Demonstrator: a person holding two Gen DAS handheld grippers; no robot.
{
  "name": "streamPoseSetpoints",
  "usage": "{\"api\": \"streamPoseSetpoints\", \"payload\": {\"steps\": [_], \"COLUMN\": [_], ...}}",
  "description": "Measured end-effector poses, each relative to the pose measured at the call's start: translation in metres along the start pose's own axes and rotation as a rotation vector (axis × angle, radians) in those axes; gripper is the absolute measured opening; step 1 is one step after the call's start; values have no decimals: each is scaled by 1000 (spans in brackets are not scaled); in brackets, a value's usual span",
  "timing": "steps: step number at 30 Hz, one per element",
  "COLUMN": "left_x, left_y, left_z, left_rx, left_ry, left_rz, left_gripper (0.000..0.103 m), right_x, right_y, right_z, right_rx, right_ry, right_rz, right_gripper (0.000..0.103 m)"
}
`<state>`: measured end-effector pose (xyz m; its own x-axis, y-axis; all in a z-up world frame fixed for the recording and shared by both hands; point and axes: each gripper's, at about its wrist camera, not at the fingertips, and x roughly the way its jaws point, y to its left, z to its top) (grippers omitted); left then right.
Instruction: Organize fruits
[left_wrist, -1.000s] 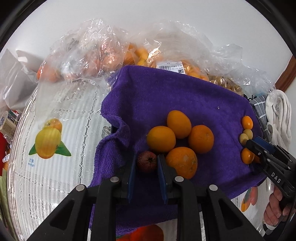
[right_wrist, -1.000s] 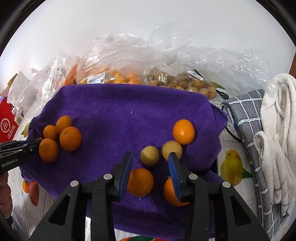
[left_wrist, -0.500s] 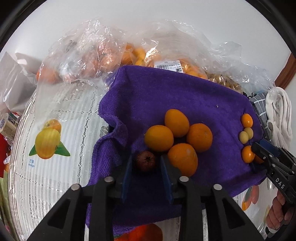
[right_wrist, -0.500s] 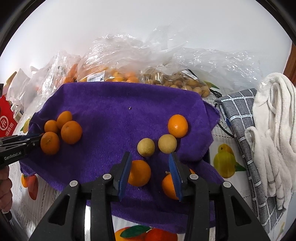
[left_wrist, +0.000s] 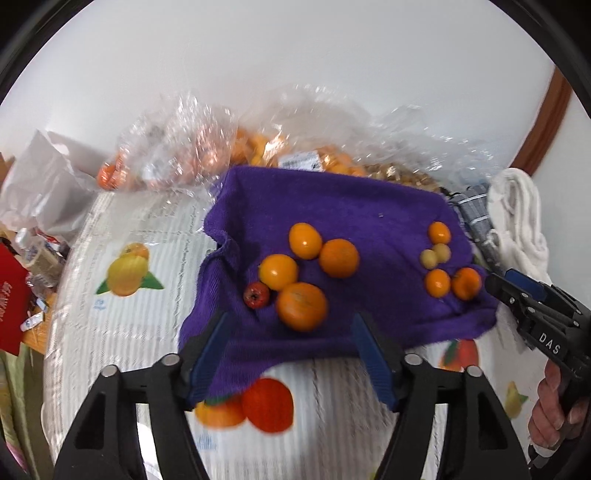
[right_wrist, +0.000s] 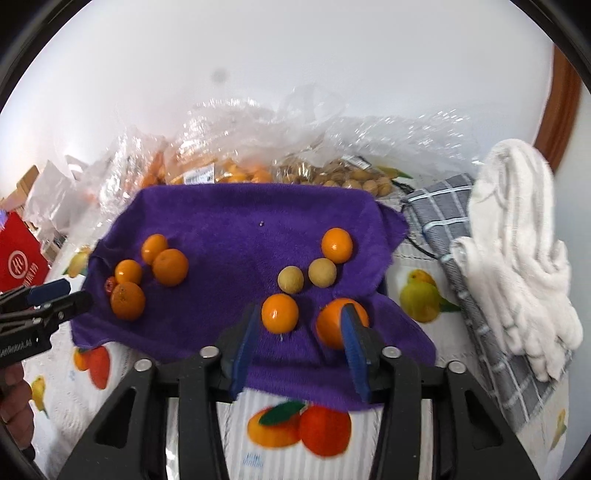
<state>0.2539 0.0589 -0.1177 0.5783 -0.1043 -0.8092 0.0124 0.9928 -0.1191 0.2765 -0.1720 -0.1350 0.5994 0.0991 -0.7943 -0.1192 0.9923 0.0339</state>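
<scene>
A purple towel (left_wrist: 332, 206) lies on the table with fruit on it. A small red fruit (left_wrist: 256, 294) sits beside a cluster of several oranges (left_wrist: 302, 305) on its left part. Small oranges (right_wrist: 279, 313) and two pale yellow round fruits (right_wrist: 291, 279) sit on its right part. My left gripper (left_wrist: 291, 338) is open and empty, pulled back above the towel's near edge. My right gripper (right_wrist: 299, 330) is open and empty near the right group, with one orange (right_wrist: 334, 325) behind its right finger.
Clear plastic bags of oranges (left_wrist: 207, 155) and nuts (right_wrist: 332, 177) line the back. A white cloth (right_wrist: 517, 236) on a grey checked cloth (right_wrist: 454, 206) lies at the right. A red box (right_wrist: 18, 254) and packets stand at the left. The tablecloth (left_wrist: 122, 273) has fruit prints.
My left gripper opened wide, let go of the small red fruit and pulled back up from the towel. My right gripper also drew back a little, still open.
</scene>
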Motion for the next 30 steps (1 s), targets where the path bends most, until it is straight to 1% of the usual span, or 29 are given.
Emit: {"api": "streamPoseSetpoints", "payload": {"steps": [2, 3, 5, 7, 8, 10, 11, 12, 13, 14, 15, 17, 18, 19, 20, 22, 24, 26, 30], "left_x": [-22, -33, -54, -76, -85, -102, -111, -118, -125, -131, -137, -146, -150, -154, -158, -165, -174, -179, -187], "left_y": [-5, -8, -12, -17, -19, -26, -30, -35, -38, -41, -45, -48, -49, -50, -52, -57, -60, -63, -66], "left_z": [-8, -12, -21, -32, -36, -45, -51, -56, -61, -66, -72, -82, -86, -91, -94, -101, -108, -112, -121], "left_rx": [4, 7, 15, 15, 13, 15, 27, 39, 47, 53, 58, 55, 50, 48, 48, 56, 62, 59, 49], "left_ry": [-38, -56, -84, -108, -120, -139, -147, -155, -166, -179, -191, -204, -208, -212, -217, -234, -257, -269, -282], "left_rz": [9, 14, 25, 30, 26, 25, 22, 26, 36, 48, 56, 50, 37, 24, 21, 40, 53, 36, 28], "left_gripper": [79, 80, 82, 82, 83, 85, 86, 87, 90, 92, 92, 94, 94, 94, 94, 98, 100, 103, 103], "right_x": [-19, -31, -54, -75, -86, -106, -118, -126, -135, -145, -151, -162, -169, -174, -179, -186, -192, -197, -204], "right_y": [-2, -3, -5, -7, -7, -6, -5, -4, -4, -4, -5, -7, -8, -9, -10, -13, -16, -17, -15], "right_z": [-4, -6, -13, -21, -26, -37, -44, -50, -55, -63, -68, -78, -83, -87, -91, -96, -102, -108, -117], "right_rx": [7, 6, -2, 6, 6, -3, -11, -16, -18, -15, -9, 10, 22, 24, 25, 32, 39, 39, 24], "right_ry": [-6, -15, -30, -38, -45, -66, -88, -106, -119, -133, -140, -150, -156, -162, -166, -169, -168, -169, -175], "right_rz": [-8, -27, -53, -39, -37, -48, -51, -51, -51, -52, -52, -74, -104, -112, -112, -117, -123, -122, -121], "right_gripper": [52, 53, 53, 53, 55, 70, 81, 85, 87, 90, 93, 96, 97, 97, 98, 99, 99, 100, 101]}}
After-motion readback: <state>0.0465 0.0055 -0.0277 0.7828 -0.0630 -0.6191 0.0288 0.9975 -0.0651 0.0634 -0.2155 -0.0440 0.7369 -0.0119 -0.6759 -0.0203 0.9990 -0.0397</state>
